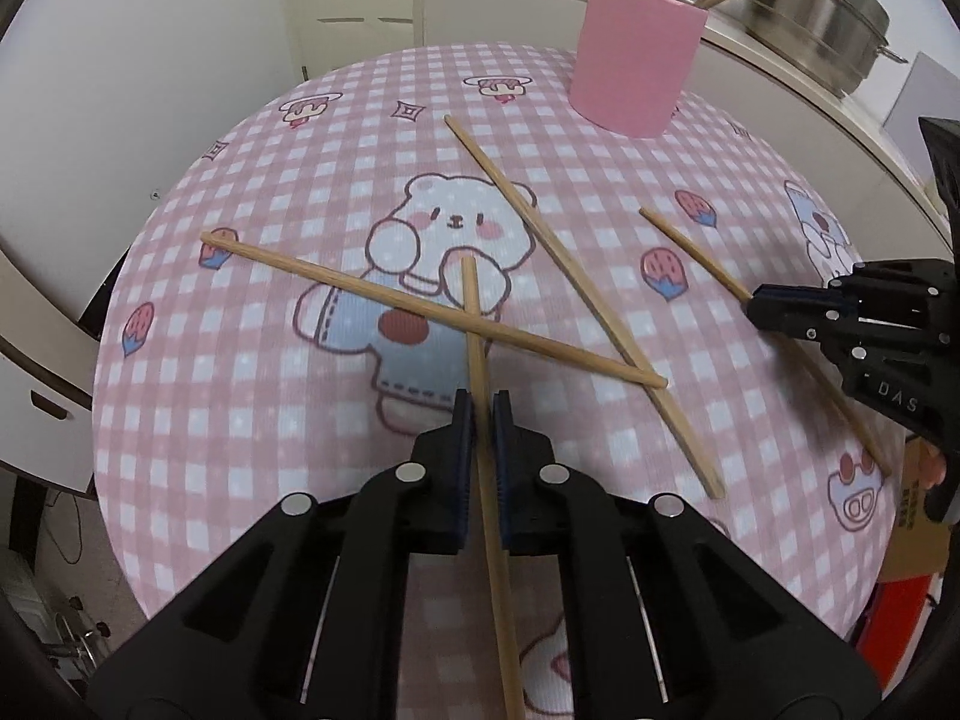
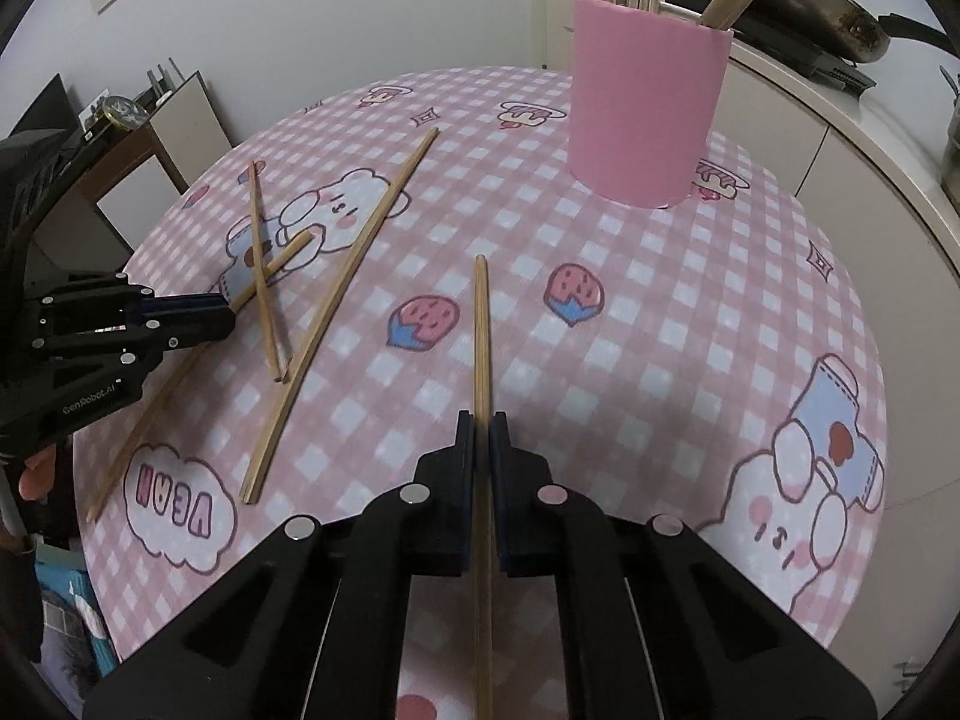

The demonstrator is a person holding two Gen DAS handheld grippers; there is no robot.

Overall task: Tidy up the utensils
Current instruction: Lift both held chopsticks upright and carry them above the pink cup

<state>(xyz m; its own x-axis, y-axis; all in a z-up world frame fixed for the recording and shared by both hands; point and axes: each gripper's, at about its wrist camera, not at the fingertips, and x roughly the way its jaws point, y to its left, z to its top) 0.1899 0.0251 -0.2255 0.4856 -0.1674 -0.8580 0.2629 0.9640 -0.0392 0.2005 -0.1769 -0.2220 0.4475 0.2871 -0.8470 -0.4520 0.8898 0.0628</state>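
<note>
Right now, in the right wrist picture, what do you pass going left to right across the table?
Left hand-held gripper → long loose chopstick → chopstick held in the right hand-held gripper → pink cup.

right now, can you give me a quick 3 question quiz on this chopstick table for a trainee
1. True or false: each claw is closed on one chopstick.
2. How many chopsticks lie loose on the tablecloth, held by neither claw? A) one B) two C) four
3. Fill in: the pink cup already holds several ____.

Key
1. True: the left claw grips a chopstick, and the right claw grips another chopstick.
2. B: a long chopstick and a crossing chopstick.
3. chopsticks
</note>
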